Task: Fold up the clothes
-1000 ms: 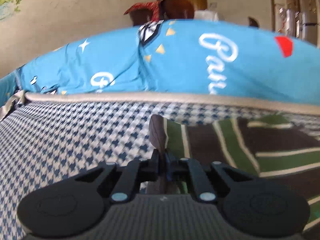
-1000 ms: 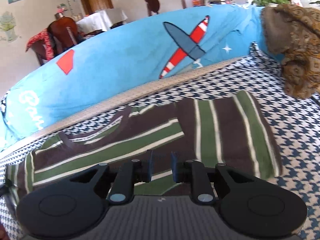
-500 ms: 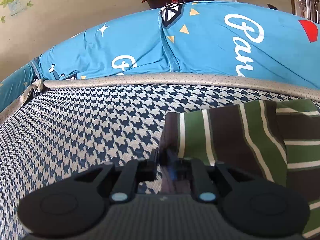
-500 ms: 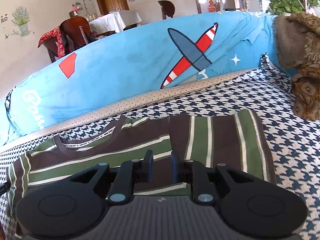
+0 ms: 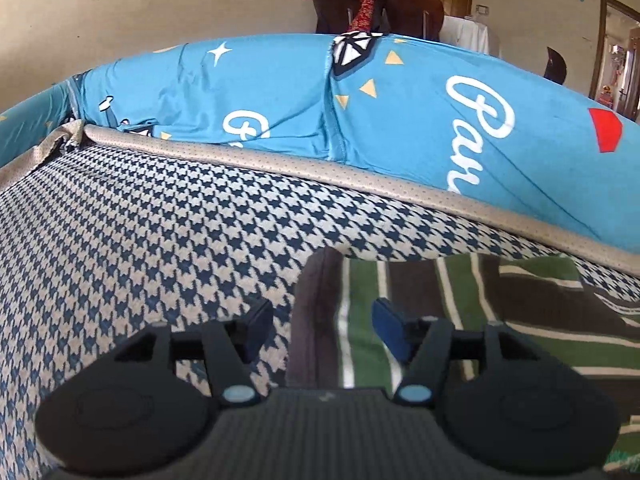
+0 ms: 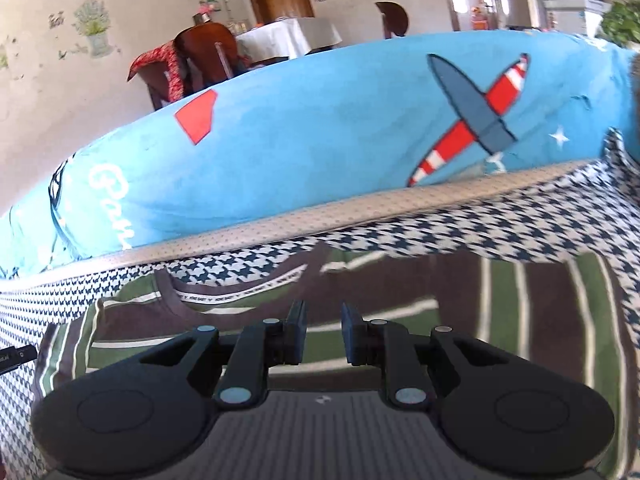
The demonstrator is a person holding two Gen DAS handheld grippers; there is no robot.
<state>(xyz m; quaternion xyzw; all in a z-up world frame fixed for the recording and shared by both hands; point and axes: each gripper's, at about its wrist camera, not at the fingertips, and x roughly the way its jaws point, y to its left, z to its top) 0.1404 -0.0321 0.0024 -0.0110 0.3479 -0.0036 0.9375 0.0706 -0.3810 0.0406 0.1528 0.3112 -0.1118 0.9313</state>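
Striped shirt (image 5: 460,320) beneath open left claw (image 5: 324,332)

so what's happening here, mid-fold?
A person with two handheld grippers is folding a striped shirt on a houndstooth cushion. The left gripper is open, fingers straddling the shirt's folded edge. The right gripper hovers open over the shirt's middle, holding nothing.

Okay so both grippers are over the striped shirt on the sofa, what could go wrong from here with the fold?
1. The left gripper is open with the raised edge of the striped shirt between its fingers; unheld, that edge may flop and undo the fold.
2. The right gripper is open above the shirt body, so nothing pins it; it might slide on the houndstooth cover.
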